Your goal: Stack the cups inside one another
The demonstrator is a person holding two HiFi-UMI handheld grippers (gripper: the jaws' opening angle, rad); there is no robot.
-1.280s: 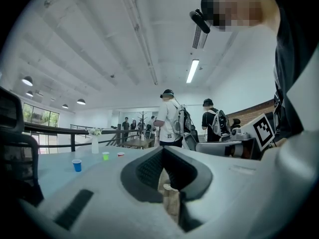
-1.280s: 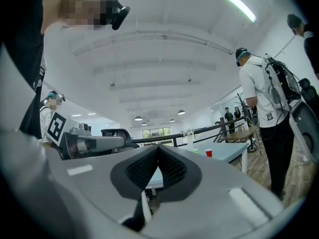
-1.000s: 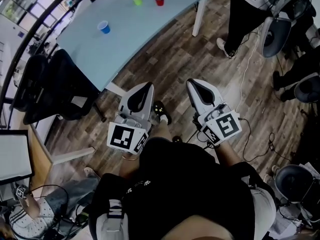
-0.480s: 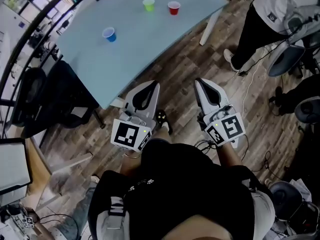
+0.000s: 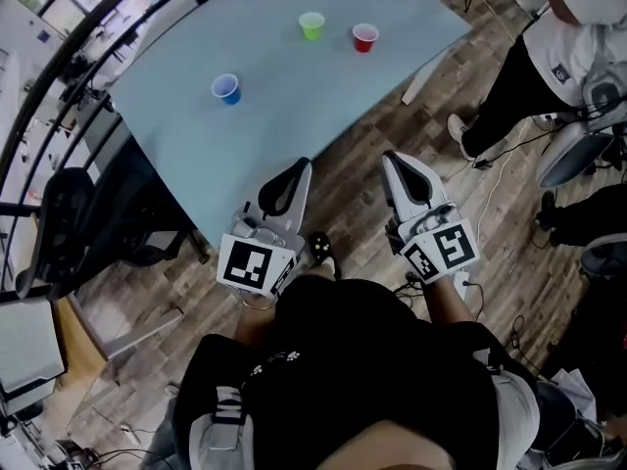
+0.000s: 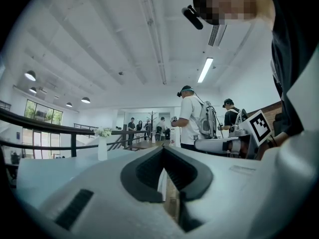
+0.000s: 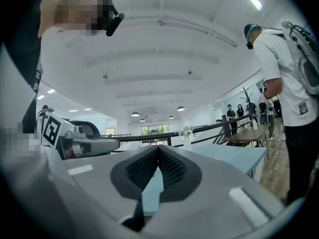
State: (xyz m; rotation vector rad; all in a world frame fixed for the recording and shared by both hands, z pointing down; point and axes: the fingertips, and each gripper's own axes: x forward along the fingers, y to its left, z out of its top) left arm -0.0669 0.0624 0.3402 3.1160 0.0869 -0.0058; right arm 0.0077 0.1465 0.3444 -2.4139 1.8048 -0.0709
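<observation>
Left hand-held gripper (image 5: 303,163), right one (image 5: 390,156) closed

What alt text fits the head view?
Seen from above, a person holds the left gripper and right gripper, both shut and empty, near the edge of a pale blue table. A blue cup, a green cup and a red cup stand apart on it, none stacked.
</observation>
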